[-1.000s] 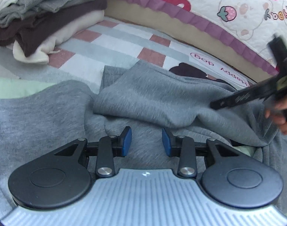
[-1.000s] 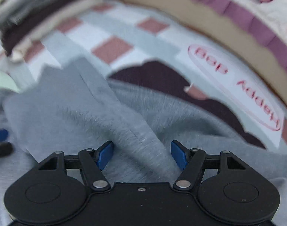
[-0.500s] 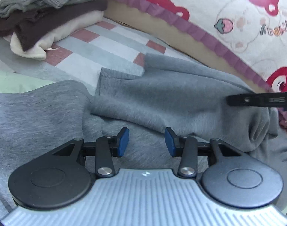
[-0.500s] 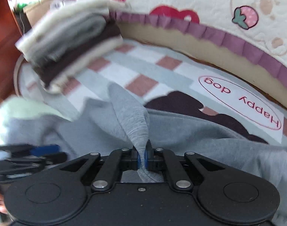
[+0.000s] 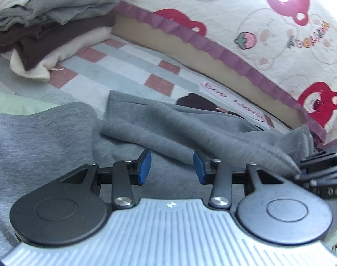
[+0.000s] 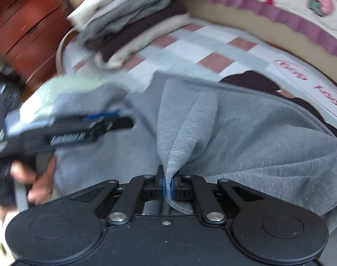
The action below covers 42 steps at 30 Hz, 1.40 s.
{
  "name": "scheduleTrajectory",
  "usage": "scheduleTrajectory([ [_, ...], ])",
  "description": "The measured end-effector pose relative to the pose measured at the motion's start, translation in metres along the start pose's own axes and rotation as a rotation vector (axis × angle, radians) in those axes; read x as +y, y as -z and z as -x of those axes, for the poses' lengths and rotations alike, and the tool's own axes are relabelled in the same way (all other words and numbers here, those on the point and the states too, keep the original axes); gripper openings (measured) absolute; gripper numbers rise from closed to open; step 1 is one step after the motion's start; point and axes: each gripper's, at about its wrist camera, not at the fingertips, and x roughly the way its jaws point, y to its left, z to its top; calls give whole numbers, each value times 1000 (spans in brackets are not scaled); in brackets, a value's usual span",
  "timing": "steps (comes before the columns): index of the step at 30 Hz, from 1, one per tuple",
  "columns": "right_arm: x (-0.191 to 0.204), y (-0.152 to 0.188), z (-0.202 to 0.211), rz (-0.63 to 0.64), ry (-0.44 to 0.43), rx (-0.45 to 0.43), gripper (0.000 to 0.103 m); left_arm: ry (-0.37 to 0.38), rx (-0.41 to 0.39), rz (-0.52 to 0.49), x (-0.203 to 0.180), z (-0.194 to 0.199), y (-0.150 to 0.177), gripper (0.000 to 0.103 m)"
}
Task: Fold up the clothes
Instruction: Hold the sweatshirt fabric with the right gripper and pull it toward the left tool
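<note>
A grey sweatshirt [image 5: 46,137] lies spread on the checked bed cover, its sleeve [image 5: 175,128] folded across the body. My left gripper [image 5: 171,166] hovers open just above the grey fabric, nothing between its blue pads. My right gripper [image 6: 167,185] is shut on a pinched ridge of the grey sweatshirt [image 6: 246,133], the cloth rising in a peak from its jaws. In the left wrist view the right gripper [image 5: 301,173] shows at the right edge with grey cloth bunched into it. The left gripper [image 6: 106,119] appears blurred at the left of the right wrist view, with a hand [image 6: 37,184] holding it.
A pile of folded clothes [image 5: 51,22], white, grey, brown and cream, sits at the far left on the cover. A cartoon-print quilt with a purple frill [image 5: 246,51] runs along the back. A red-brown wooden drawer unit [image 6: 24,31] stands beyond the bed's left end.
My right gripper closed on the grey sweatshirt and has pulled the cloth toward the right and nearer. The sleeve has been drawn flatter. My left gripper stayed open.
</note>
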Motion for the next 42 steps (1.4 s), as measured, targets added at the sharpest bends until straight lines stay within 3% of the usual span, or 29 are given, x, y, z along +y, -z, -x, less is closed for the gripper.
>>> scheduleTrajectory([
  [5, -4, 11, -11, 71, 3, 153, 7, 15, 17, -3, -5, -1, 4, 41],
  [12, 0, -2, -32, 79, 15, 211, 14, 32, 43, -1, -1, -3, 14, 41],
  [14, -6, -7, -35, 28, 29, 208, 23, 35, 48, -15, 0, -4, 17, 41],
  [15, -8, -10, -35, -1, 42, 195, 36, 36, 50, -22, 0, -5, 18, 41],
  [17, -14, -17, -37, -58, 92, 153, 52, 39, 55, -36, 1, -5, 20, 41],
  [18, -16, -21, -38, -78, 106, 135, 52, 43, 57, -35, 2, -5, 21, 41],
  [20, -18, -25, -41, -90, 103, 108, 52, 55, 56, -16, 4, -4, 22, 42],
  [22, -13, -27, -43, -63, 72, 81, 14, 60, 53, -9, 5, -2, 23, 42],
  [23, -9, -27, -40, -51, 50, 56, 10, 61, 51, -8, 5, -2, 23, 42],
  [28, -7, -27, -15, -96, -48, -64, 10, 82, 29, 26, 9, 2, 22, 42],
  [30, -9, -23, -13, -94, -67, -27, 10, 81, 22, 52, 12, 3, 22, 44],
  [33, -1, -12, -28, -24, -57, 105, 11, 70, 29, 63, 14, 1, 22, 44],
  [36, 7, -5, -40, -3, -22, 113, 11, 62, 39, 51, 12, -3, 23, 44],
  [42, 6, 18, -35, -59, 1, -27, 11, 78, 41, 51, 8, -14, 18, 44],
])
